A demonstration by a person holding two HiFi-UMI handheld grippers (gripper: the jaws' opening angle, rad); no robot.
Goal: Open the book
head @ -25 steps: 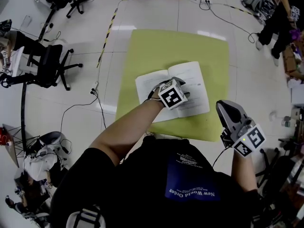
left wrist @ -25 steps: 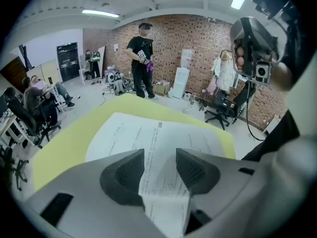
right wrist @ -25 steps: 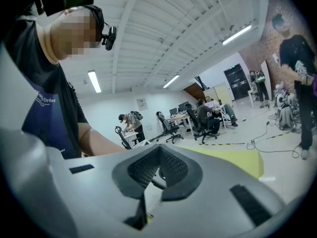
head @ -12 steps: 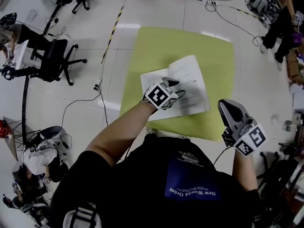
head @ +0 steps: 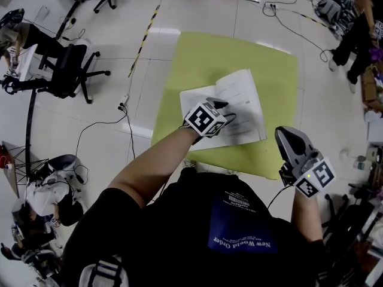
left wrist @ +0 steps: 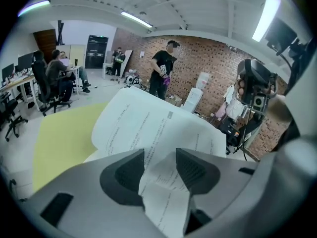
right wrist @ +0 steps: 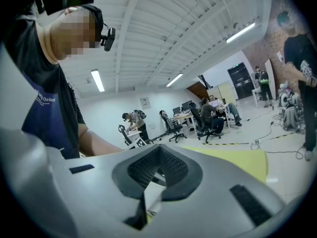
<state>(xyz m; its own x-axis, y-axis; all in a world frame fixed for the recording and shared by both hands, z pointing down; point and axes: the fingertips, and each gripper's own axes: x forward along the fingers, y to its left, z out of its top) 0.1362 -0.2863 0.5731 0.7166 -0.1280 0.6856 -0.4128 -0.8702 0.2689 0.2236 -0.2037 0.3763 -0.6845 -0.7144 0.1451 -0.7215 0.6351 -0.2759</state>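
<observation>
An open book (head: 239,100) with white printed pages lies on the yellow-green table top (head: 203,58). My left gripper (head: 226,113) reaches over the book's middle from the near side. In the left gripper view its jaws (left wrist: 159,155) stand apart, with a bent, raised page (left wrist: 148,123) passing through the gap; the pads do not press on it. My right gripper (head: 282,133) hangs off the table's near right corner, away from the book. Its pads (right wrist: 158,150) meet at the tips with nothing between them.
Black office chairs (head: 66,76) stand to the left of the table. Cables (head: 102,124) and striped tape (head: 143,28) run across the floor. A person (head: 353,34) stands at the far right. A person (left wrist: 161,73) in black stands beyond the table.
My left gripper has shifted a little over the book and rolled. The right-hand page, flat a second ago, now curls up off the book. The right gripper has stayed put.
</observation>
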